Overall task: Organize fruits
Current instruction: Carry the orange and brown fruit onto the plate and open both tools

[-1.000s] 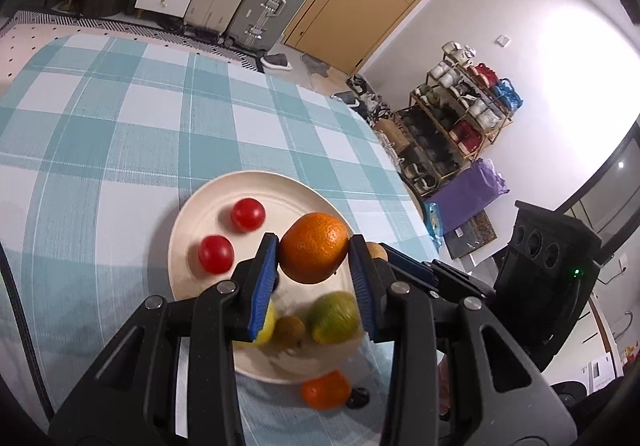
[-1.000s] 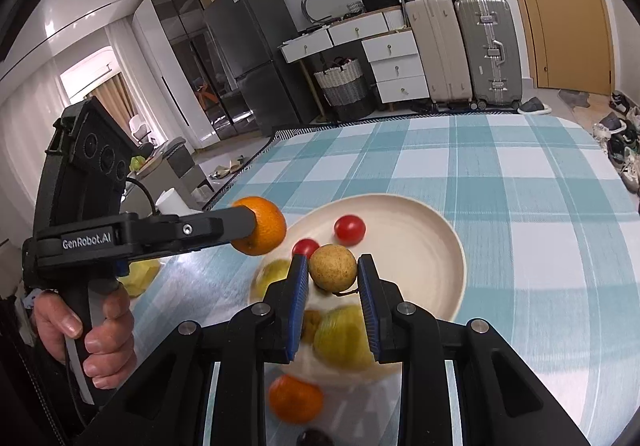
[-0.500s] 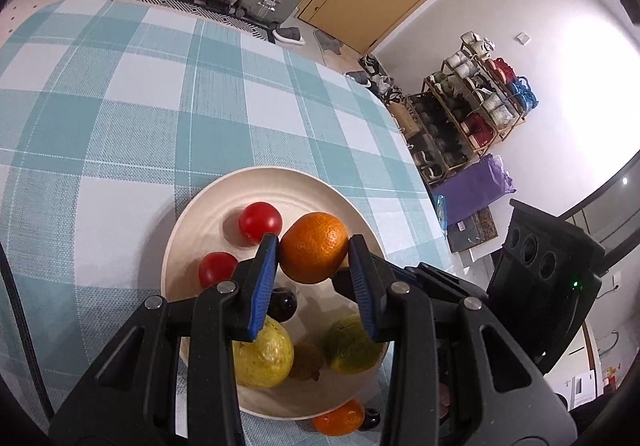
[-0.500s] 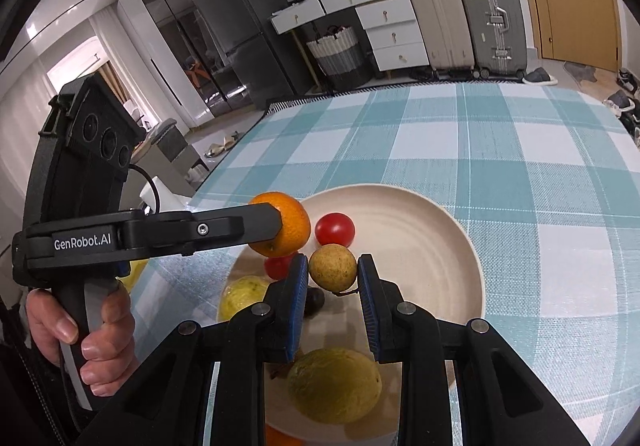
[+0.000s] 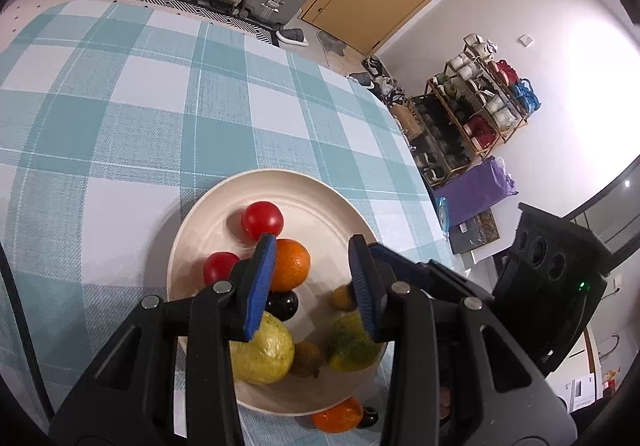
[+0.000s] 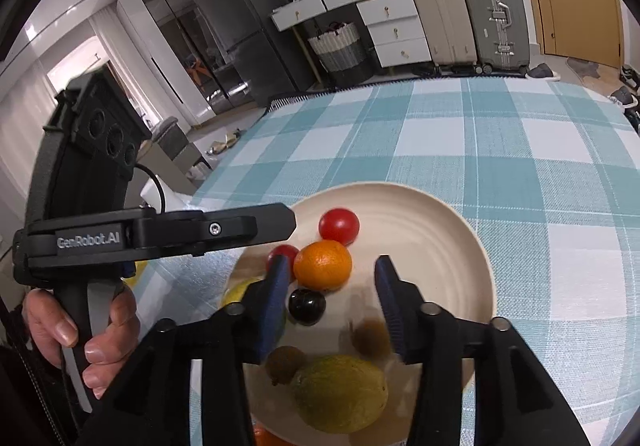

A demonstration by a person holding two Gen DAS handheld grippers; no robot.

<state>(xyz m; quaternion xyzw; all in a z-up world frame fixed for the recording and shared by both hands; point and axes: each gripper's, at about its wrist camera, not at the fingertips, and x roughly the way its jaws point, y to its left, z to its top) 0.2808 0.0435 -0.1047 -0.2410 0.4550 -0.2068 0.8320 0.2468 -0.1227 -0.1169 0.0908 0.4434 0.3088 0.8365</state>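
Note:
A cream plate (image 5: 320, 185) on the checked cloth holds several fruits. An orange (image 5: 292, 266) lies on it beside two red tomatoes (image 5: 262, 219) and a dark plum (image 5: 284, 302). My left gripper (image 5: 312, 278) hangs open just above the plate, and the orange rests against its left pad without being pinched. My right gripper (image 6: 332, 298) has its jaws opening. A small brown fruit (image 6: 370, 338), blurred, lies on the plate below them, free of the pads. A yellow-green fruit (image 6: 340, 392) and a kiwi (image 6: 286, 364) sit at the near rim.
A second orange (image 5: 336, 418) and a small dark fruit (image 5: 370, 416) lie on the cloth just off the plate's near rim. A hand (image 6: 80, 330) holds the left gripper's handle. The table edge runs close on the right, with shoe racks beyond it.
Both grippers sank toward the plate. The orange left my left gripper's jaws and now lies on the plate. My right gripper's jaws parted and the brown fruit dropped onto the plate.

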